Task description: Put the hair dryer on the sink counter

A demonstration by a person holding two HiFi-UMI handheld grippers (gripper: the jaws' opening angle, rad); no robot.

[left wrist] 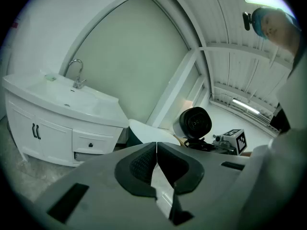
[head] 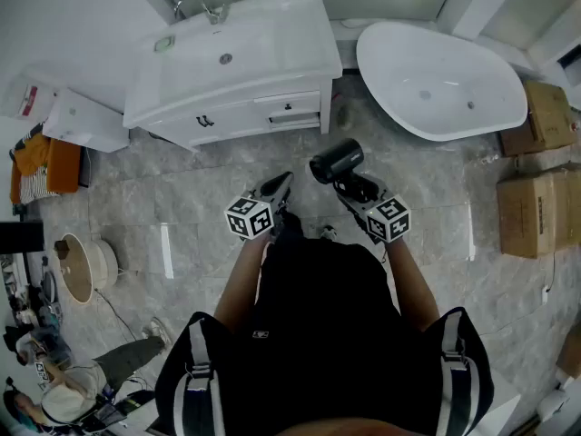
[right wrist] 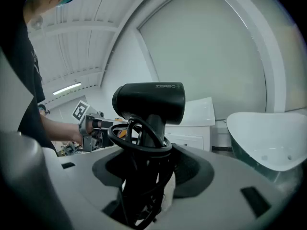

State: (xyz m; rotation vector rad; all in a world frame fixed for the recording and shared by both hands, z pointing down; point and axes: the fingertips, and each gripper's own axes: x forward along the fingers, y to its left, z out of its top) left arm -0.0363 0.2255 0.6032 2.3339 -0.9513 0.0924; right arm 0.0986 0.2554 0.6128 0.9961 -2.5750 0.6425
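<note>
A black hair dryer point(head: 336, 161) point(right wrist: 149, 103) stands upright in my right gripper point(head: 349, 183) point(right wrist: 146, 176), which is shut on its handle and the coiled black cord. The dryer also shows at the right of the left gripper view as a dark round barrel point(left wrist: 193, 123). My left gripper point(head: 280, 189) point(left wrist: 156, 164) is shut with nothing between its pads. Both grippers hang over the marble floor in front of the white sink cabinet point(head: 234, 69) point(left wrist: 57, 110), whose counter carries a chrome tap point(head: 195, 5) point(left wrist: 75, 72) and a small green item point(head: 164, 44).
A white freestanding bathtub point(head: 438, 82) point(right wrist: 271, 133) lies to the right of the cabinet. Cardboard boxes point(head: 537, 209) are stacked at the far right. A white slab point(head: 83, 121) and orange cloth point(head: 47, 163) sit at the left, with a round basin point(head: 80, 267) on the floor.
</note>
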